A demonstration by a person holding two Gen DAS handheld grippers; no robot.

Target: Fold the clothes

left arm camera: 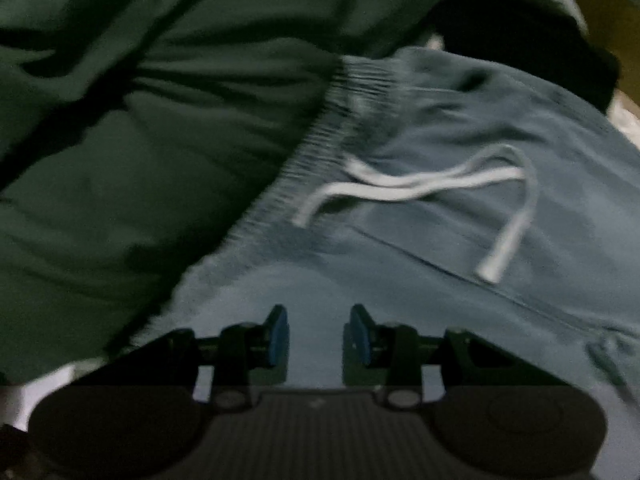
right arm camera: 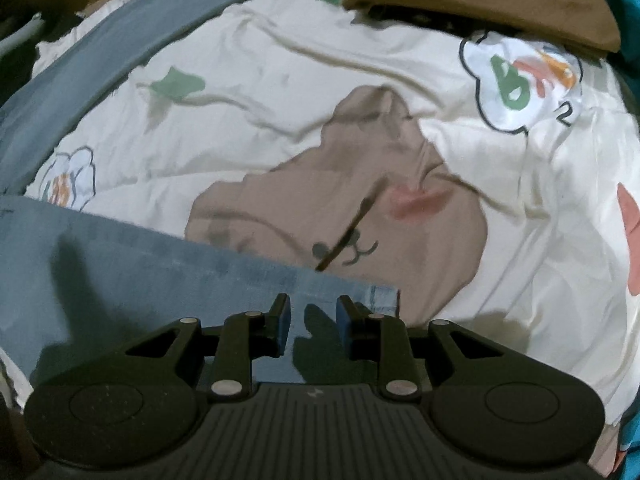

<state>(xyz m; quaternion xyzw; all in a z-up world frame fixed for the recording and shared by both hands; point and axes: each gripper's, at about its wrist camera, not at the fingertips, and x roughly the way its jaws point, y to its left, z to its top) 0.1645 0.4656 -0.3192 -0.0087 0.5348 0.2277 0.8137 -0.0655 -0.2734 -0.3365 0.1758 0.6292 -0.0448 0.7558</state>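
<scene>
One pair of blue trousers [left arm camera: 460, 224] lies on the patterned sheet [right arm camera: 360, 92], a green garment [left arm camera: 140, 120] beside its waistband. Soft and limp, they look best pinched at hem or waistband. Left gripper [left arm camera: 316, 334] and right gripper [right arm camera: 312, 322] both hang parted above the fabric, holding nothing. One drawstring [left arm camera: 420, 188] shows.

The left gripper [left arm camera: 316, 332] is hanging over blue pants [left arm camera: 460, 240] with a white string [left arm camera: 420, 184]. Its jaws are standing apart, holding nothing. A dark green cloth [left arm camera: 160, 120] is lying beside.
</scene>
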